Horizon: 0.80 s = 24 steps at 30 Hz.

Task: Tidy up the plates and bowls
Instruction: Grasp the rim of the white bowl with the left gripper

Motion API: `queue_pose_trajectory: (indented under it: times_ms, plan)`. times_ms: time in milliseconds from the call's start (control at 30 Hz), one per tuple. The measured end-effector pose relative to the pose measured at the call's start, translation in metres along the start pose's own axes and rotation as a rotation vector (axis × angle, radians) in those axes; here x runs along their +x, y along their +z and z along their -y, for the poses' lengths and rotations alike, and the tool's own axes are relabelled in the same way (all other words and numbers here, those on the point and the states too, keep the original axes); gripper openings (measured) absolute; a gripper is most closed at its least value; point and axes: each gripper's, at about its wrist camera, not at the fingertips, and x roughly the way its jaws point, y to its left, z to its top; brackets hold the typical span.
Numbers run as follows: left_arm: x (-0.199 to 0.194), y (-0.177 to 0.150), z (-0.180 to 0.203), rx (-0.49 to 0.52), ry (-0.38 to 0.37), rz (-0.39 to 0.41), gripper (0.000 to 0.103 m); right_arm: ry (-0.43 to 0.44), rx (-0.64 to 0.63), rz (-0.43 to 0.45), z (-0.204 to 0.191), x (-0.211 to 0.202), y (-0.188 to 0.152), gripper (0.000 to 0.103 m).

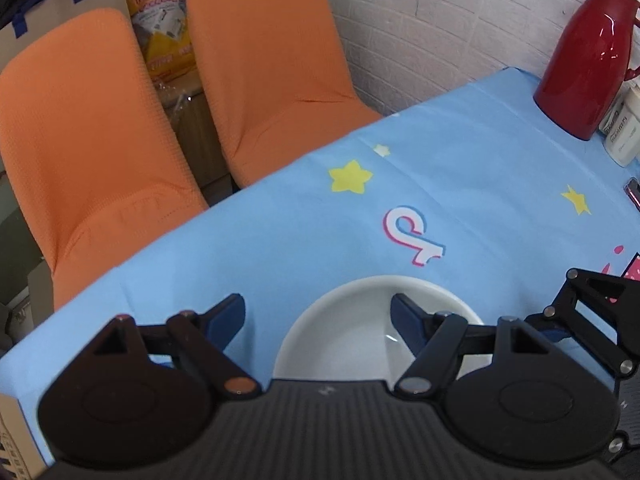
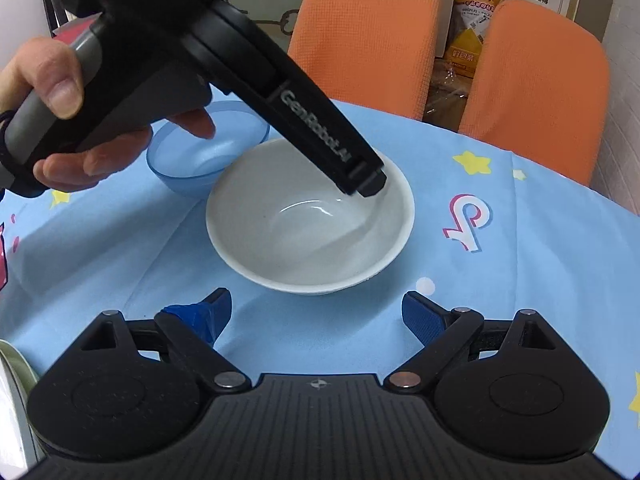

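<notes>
A white bowl [image 2: 310,220] sits upright on the blue tablecloth; it also shows in the left wrist view [image 1: 352,328]. My left gripper [image 1: 318,318] is open and straddles the bowl's rim, its right finger inside the bowl and its left finger outside. In the right wrist view the left gripper's body [image 2: 280,100] reaches down to the bowl's far rim. A translucent blue bowl [image 2: 208,148] stands just behind the white one, touching or nearly touching it. My right gripper [image 2: 316,314] is open and empty, just short of the white bowl's near side.
Two orange chairs [image 1: 260,68] stand at the table's far edge. A red thermos jug [image 1: 588,60] and a small white container [image 1: 622,132] stand at the far right by the wall. A pale plate edge [image 2: 14,392] shows at the lower left of the right wrist view.
</notes>
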Motion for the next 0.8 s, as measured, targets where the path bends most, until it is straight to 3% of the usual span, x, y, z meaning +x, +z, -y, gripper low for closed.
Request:
queue_pose_trajectory:
  times_ms: [100,233,633,800]
  plan:
    - [0.009,-0.002,0.004,-0.016,-0.073,-0.031,0.074,-0.019,-0.006,-0.017,0.002,0.006,0.002,0.079]
    - [0.012,-0.007,0.015,0.003,-0.082,-0.034,0.074,-0.027,0.032,-0.003,0.013,0.002,-0.001,0.080]
    - [0.011,-0.007,0.005,-0.010,0.037,-0.047,0.074,0.046,0.068,0.025,0.029,0.006,0.000,0.080]
    - [0.022,-0.003,-0.004,-0.067,-0.008,-0.050,0.074,0.070,0.071,0.049,0.034,0.010,0.005,0.080]
